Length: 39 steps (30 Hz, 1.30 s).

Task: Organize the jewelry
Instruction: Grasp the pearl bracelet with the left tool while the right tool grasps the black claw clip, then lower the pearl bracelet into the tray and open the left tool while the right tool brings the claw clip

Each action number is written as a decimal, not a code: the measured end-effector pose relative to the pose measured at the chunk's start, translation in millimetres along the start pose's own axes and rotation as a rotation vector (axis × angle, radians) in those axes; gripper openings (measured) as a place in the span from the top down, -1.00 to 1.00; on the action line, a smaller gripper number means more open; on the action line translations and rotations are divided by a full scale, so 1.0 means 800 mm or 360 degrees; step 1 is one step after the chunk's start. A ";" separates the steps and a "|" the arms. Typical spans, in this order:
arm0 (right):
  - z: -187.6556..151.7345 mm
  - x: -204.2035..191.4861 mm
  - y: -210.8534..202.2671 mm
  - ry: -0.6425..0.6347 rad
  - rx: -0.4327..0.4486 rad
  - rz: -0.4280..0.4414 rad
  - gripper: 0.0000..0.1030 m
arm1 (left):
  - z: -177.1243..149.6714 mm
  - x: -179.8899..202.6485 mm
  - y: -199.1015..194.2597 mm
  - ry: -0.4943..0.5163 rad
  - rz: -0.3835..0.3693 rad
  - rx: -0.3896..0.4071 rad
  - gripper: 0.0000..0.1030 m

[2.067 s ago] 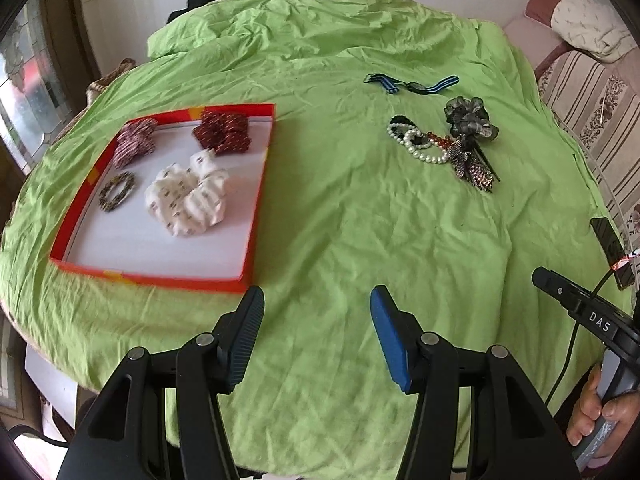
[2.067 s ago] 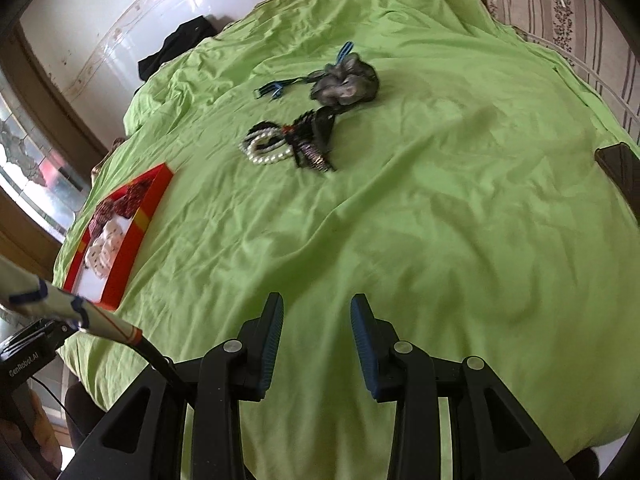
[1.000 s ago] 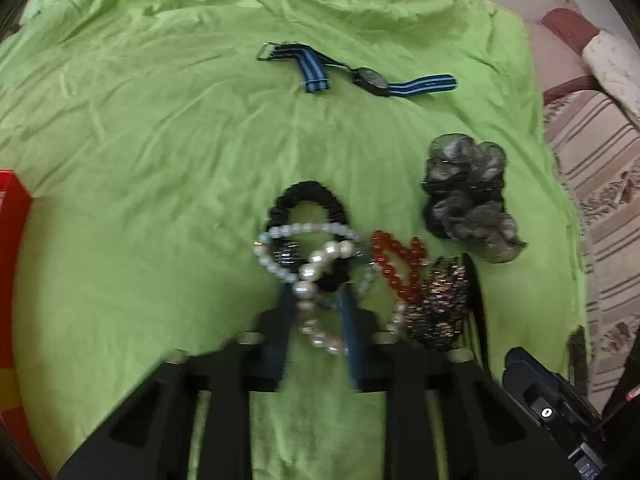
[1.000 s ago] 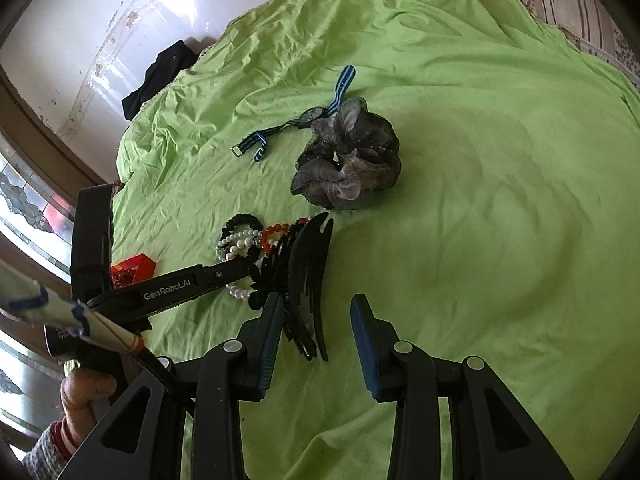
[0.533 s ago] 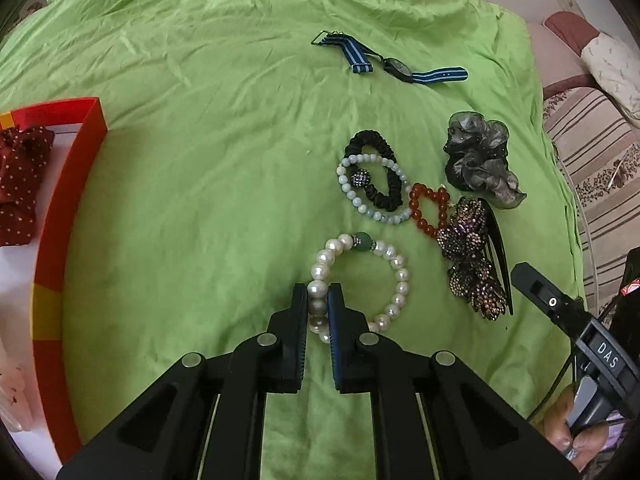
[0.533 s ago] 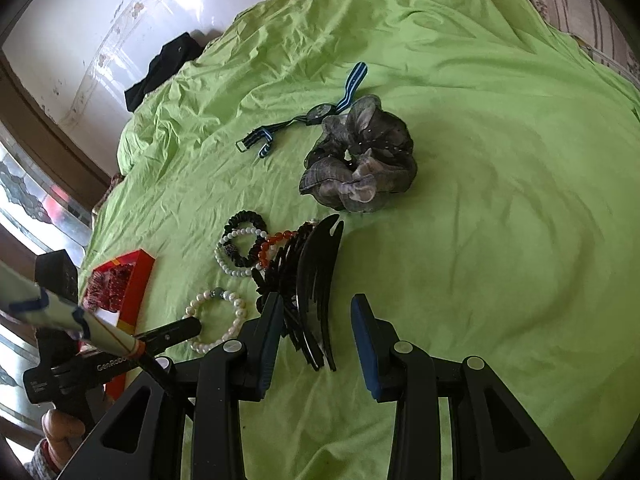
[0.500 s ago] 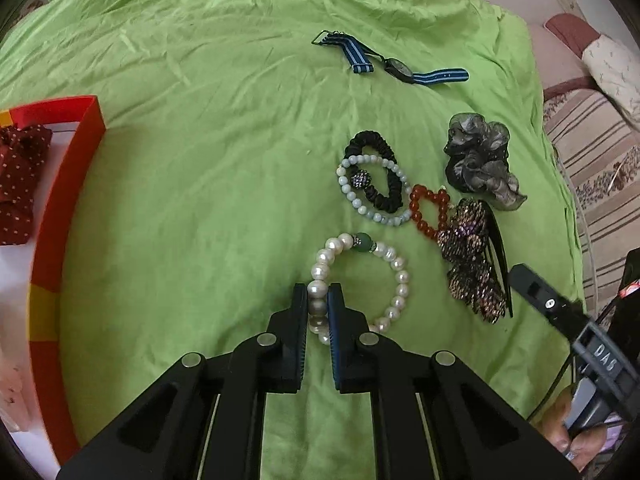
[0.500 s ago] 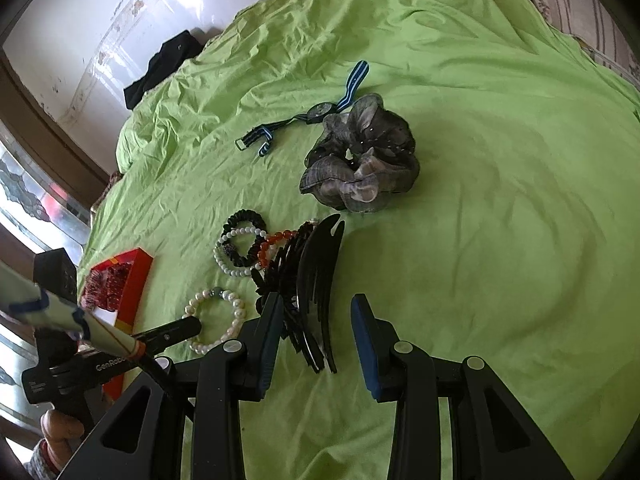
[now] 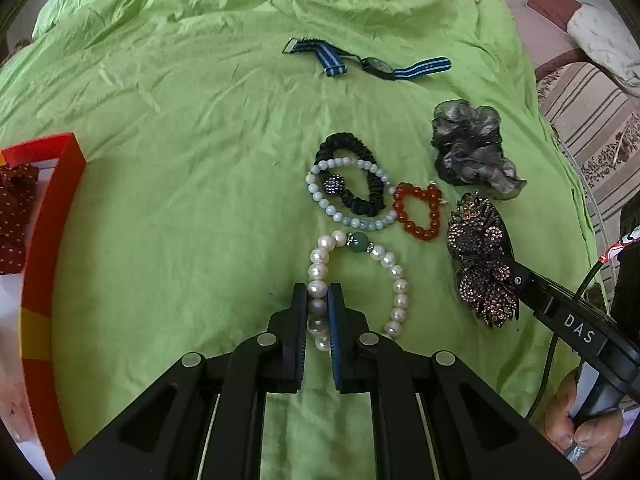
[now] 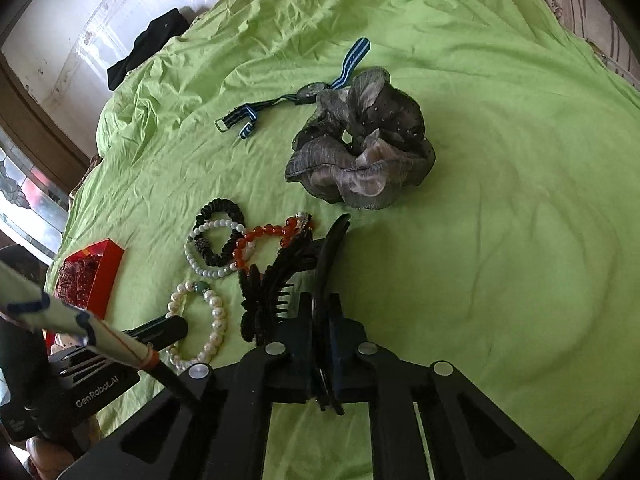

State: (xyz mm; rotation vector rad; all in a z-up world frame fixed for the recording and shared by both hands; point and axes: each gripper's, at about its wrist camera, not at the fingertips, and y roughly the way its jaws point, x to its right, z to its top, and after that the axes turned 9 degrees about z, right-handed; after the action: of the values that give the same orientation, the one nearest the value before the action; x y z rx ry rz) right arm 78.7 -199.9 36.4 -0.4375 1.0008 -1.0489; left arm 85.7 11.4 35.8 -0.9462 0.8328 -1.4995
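My left gripper (image 9: 318,306) is shut on the white pearl bracelet (image 9: 394,276), which lies on the green cloth; it also shows in the right wrist view (image 10: 218,320). My right gripper (image 10: 320,316) is shut on the black claw hair clip (image 10: 324,256), whose rhinestone face (image 9: 480,256) shows in the left wrist view. Beyond lie a pale bead bracelet (image 9: 320,196), a black hair tie (image 9: 360,152), a red bead bracelet (image 9: 416,212), a grey scrunchie (image 9: 468,152) and a blue striped watch (image 9: 372,64). The red tray (image 9: 52,216) is at the left.
A red dotted scrunchie (image 9: 14,216) lies in the tray. A striped sofa (image 9: 592,120) with a cushion stands at the right edge of the bed. Black clothing (image 10: 148,46) lies at the far edge by the wall.
My right gripper has shut on the black hair clip, having been open around it. My left gripper stays shut on the pearl bracelet, hardly moved.
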 end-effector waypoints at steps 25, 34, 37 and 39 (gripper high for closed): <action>-0.061 -0.176 -0.115 -0.0330 0.0102 0.0133 0.91 | -0.091 -0.160 -0.269 -0.0193 0.0076 0.0413 0.82; -0.105 -0.291 -0.070 -0.0562 -0.0055 0.0268 0.91 | -0.122 -0.284 -0.273 -0.0398 0.0221 0.0363 0.82; -0.119 -0.322 -0.050 -0.0621 -0.0118 0.0299 0.91 | -0.132 -0.316 -0.257 -0.0464 0.0248 0.0320 0.82; -0.128 -0.342 -0.037 -0.0659 -0.0158 0.0317 0.91 | -0.138 -0.334 -0.246 -0.0506 0.0280 0.0293 0.82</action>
State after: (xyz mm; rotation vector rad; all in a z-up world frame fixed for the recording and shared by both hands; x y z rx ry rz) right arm -60.2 39.3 134.2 -0.5960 0.7095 -0.6940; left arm -82.2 301.6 133.5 -0.9183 0.5236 -1.2116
